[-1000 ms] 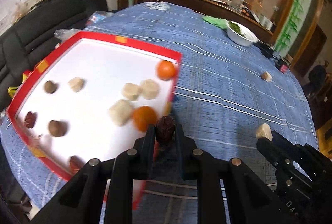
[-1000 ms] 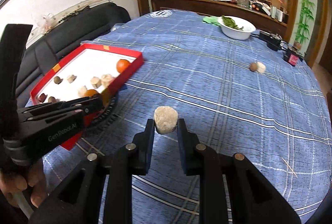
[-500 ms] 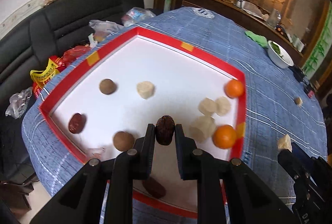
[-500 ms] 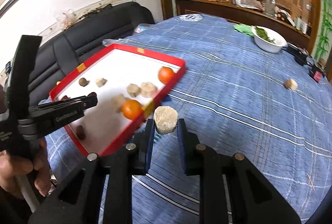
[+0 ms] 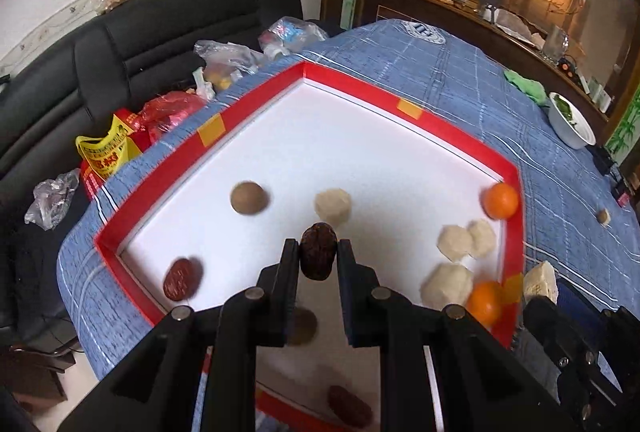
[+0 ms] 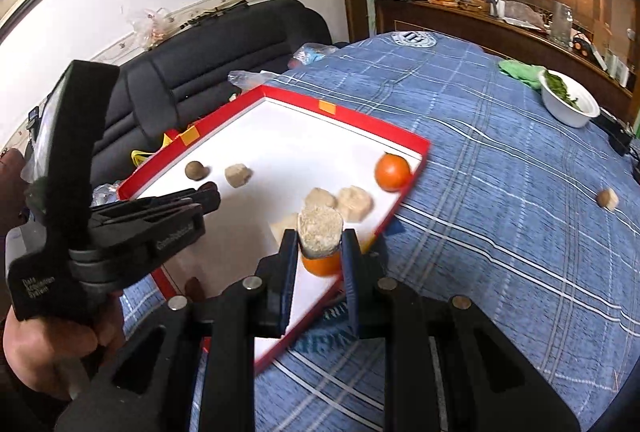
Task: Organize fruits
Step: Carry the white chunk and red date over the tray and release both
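1. fruits lie in the red-rimmed tray (image 5: 516,192) on the blue-clothed desk (image 6: 500,192); the left gripper (image 5: 318,252) hangs over its white floor, fingers pinching a dark date (image 5: 318,250).
2. right gripper (image 6: 320,238) hovers above the tray's near right edge, fingers pinching a pale peeled chunk (image 6: 320,232) over an orange (image 6: 320,264).
3. only the right view shows the hand (image 6: 52,348) gripping the left tool.
4. only the left view shows two loose dates, one (image 5: 182,278) at the tray's left corner.

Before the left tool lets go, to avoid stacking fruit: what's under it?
Under the left tool, holding a dark date: white tray floor and a blurry brown fruit, partly covered.
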A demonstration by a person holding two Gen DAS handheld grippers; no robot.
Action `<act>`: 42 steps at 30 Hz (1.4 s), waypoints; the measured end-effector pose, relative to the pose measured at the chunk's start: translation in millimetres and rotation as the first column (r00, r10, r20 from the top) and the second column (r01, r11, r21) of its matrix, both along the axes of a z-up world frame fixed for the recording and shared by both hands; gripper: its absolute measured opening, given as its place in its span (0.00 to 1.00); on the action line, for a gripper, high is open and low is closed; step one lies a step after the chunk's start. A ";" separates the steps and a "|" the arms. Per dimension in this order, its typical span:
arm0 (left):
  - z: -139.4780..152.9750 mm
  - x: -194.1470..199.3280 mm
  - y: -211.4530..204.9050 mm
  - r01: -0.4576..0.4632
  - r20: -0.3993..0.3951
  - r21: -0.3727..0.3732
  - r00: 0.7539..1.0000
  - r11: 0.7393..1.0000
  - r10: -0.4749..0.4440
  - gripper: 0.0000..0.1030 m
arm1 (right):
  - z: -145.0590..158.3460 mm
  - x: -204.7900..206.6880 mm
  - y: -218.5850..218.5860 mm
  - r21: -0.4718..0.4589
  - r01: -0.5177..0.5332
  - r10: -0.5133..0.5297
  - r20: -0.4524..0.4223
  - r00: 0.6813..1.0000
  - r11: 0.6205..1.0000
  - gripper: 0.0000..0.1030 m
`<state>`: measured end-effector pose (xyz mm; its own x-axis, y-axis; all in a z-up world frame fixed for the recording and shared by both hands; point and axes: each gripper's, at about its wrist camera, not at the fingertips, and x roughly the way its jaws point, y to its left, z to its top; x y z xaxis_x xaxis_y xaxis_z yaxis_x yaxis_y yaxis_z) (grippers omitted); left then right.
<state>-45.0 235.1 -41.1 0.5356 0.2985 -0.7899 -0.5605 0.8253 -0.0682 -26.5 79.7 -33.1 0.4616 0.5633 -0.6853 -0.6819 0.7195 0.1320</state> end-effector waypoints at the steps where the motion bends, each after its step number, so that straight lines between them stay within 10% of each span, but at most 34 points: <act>1: -0.1 1.6 2.7 -0.004 -0.001 -0.002 1.000 1.000 0.004 0.16 | -0.1 1.0 4.9 -0.001 -0.005 0.005 0.002 1.000 1.000 0.23; 42: -12.3 40.7 43.0 -0.101 -0.064 0.013 0.993 0.995 0.102 0.16 | -20.0 77.9 89.5 -0.050 -0.004 0.001 -0.056 0.998 0.999 0.24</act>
<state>-4.3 278.1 -53.5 0.4501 0.3562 -0.8189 -0.6444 0.7644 -0.0217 51.4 169.2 -53.0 0.4200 0.5287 -0.7376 -0.6765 0.7242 0.1339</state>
